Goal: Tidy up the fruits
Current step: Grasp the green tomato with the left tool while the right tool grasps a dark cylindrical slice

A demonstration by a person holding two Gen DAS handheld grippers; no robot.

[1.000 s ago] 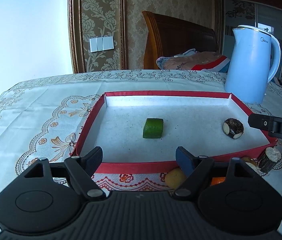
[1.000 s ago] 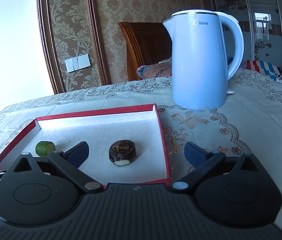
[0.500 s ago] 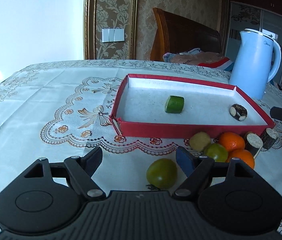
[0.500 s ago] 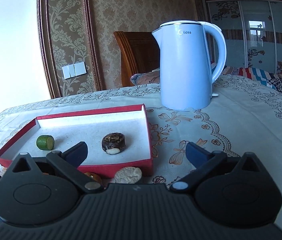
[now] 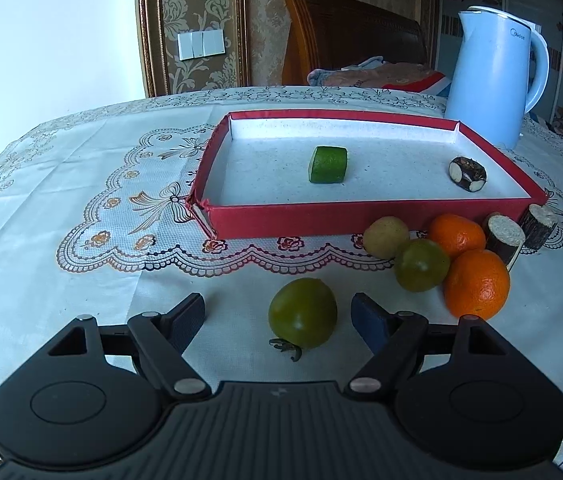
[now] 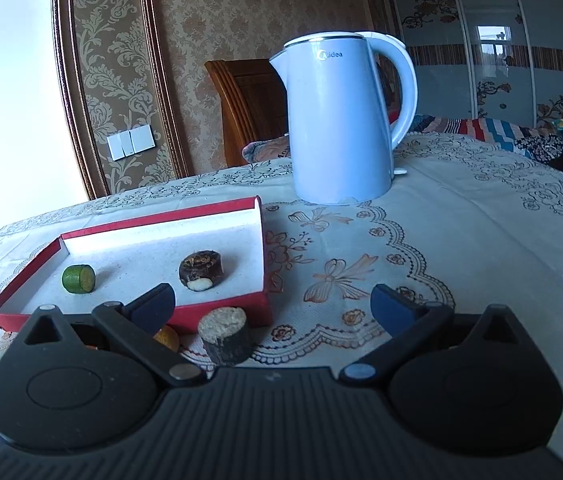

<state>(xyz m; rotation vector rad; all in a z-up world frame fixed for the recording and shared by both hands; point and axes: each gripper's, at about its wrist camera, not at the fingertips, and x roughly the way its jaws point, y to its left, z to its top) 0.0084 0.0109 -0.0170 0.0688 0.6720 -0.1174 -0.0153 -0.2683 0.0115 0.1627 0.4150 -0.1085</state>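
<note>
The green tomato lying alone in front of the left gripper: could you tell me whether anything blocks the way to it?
Nothing visible does. The green tomato lies on bare tablecloth between the open fingers of the left gripper, apart from the fruit pile.

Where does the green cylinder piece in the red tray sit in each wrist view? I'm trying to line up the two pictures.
Left wrist: green cylinder piece mid-tray, centre of frame.
Right wrist: same piece at the tray's left end, left of frame.
Shared landmark: blue kettle beyond the red tray.
</note>
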